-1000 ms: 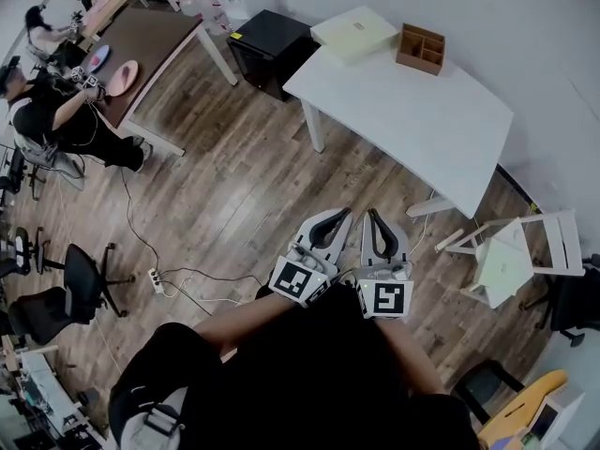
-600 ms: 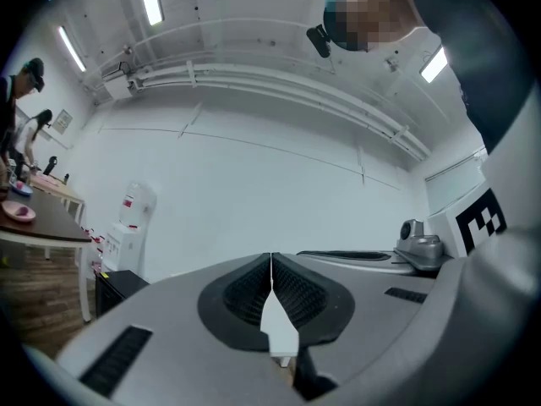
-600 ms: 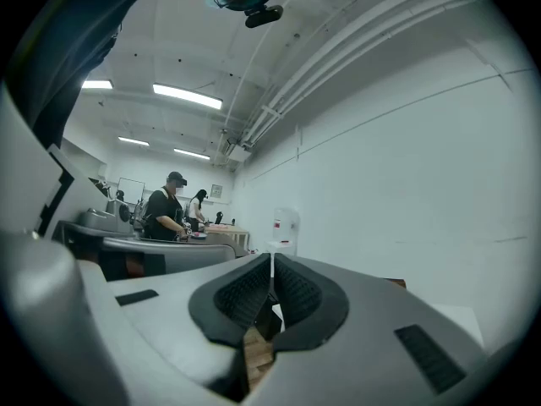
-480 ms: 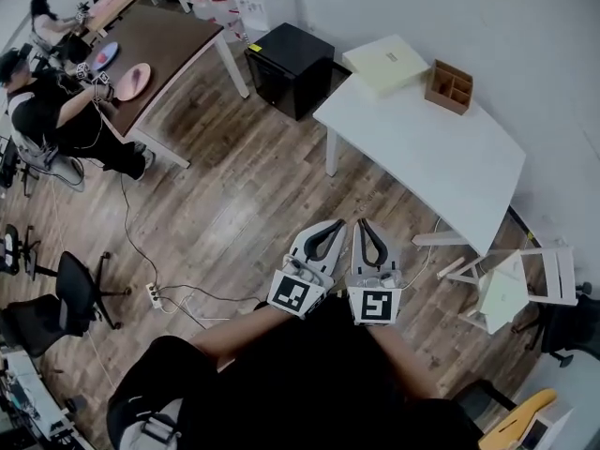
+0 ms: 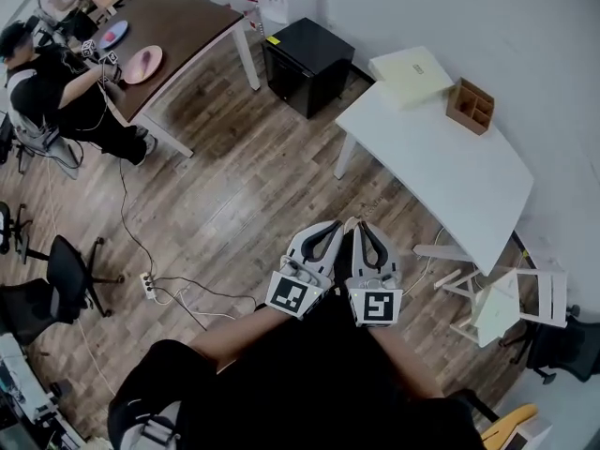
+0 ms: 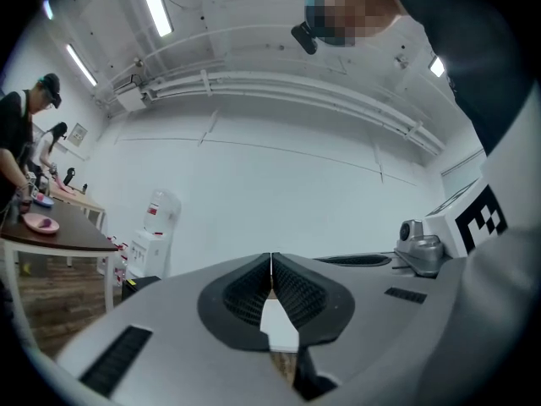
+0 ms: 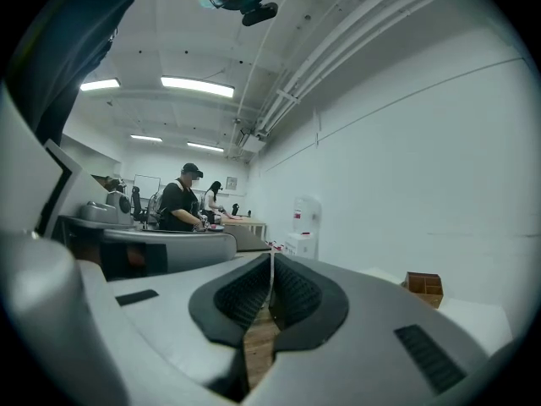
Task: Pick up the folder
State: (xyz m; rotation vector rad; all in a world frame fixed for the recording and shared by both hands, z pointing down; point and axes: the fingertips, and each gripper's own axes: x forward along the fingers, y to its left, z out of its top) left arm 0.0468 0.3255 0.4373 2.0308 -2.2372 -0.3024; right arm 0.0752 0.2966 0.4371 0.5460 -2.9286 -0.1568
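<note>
Folder (image 5: 411,76) lies on white table (image 5: 450,172) in head view; gripper views show left gripper (image 6: 271,265) and right gripper (image 7: 270,265) closed, empty.

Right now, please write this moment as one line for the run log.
left gripper: shut, empty | right gripper: shut, empty | folder: flat on corner of white table, untouched | stage: before grasp

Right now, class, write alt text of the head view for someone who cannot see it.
From above, a person holds the left gripper and right gripper, both shut, side by side over a wood floor. Ahead, a white table bears a pale folder and a wooden organiser.
</note>
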